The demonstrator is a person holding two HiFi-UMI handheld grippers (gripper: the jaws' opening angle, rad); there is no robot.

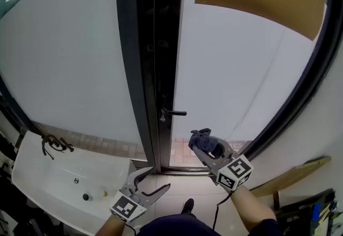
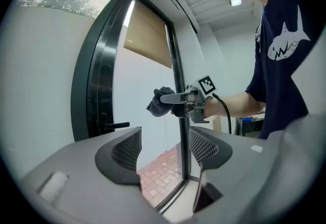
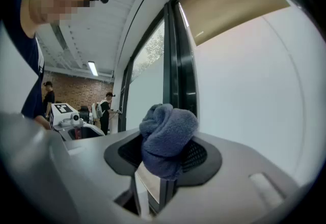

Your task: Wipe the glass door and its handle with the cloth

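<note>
The left tool point(image 1: 154, 181) and right tool point(image 1: 203, 142) are grey, each topped by a white cube point(image 1: 236, 172) with black square markers. A black cable point(image 1: 218, 208) trails from the right tool at lower right. The navy short-sleeved shirt point(image 2: 285, 80) bears a white shark print point(image 2: 286, 45).

Cloth point(image 3: 168, 139) hides tips of right claw point(image 3: 166, 150) (glass door point(image 1: 230, 79) top cropped).
</note>
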